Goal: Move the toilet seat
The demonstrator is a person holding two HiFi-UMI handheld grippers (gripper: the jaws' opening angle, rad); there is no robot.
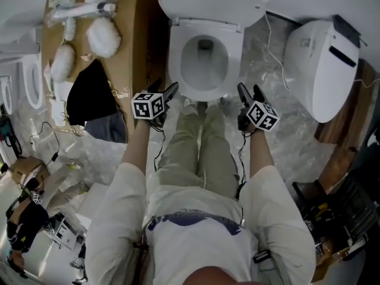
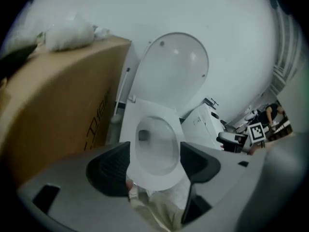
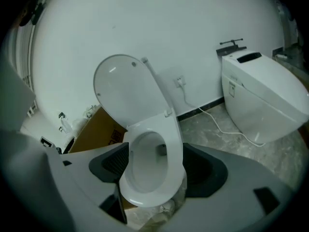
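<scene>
Both left gripper (image 1: 164, 88) and right gripper (image 1: 249, 91) jaws apart; toilet seat (image 1: 176, 59) flat, long axis toward person (image 1: 202, 218).

Room read as a test or storage space for sanitary ware, not a home bathroom. Open toilet (image 1: 205, 58) stood with a second, closed toilet (image 1: 323, 67) near it. White seat-like rings (image 1: 31, 85) lay at the floor's left edge, beside a cardboard box (image 1: 127, 28). Plastic sheeting (image 1: 297, 150) covered the floor.

White toilet (image 1: 176, 52), brown cardboard box (image 1: 127, 16), blk/wht marker cube (image 1: 147, 105), beige trousers (image 1: 202, 153)
</scene>
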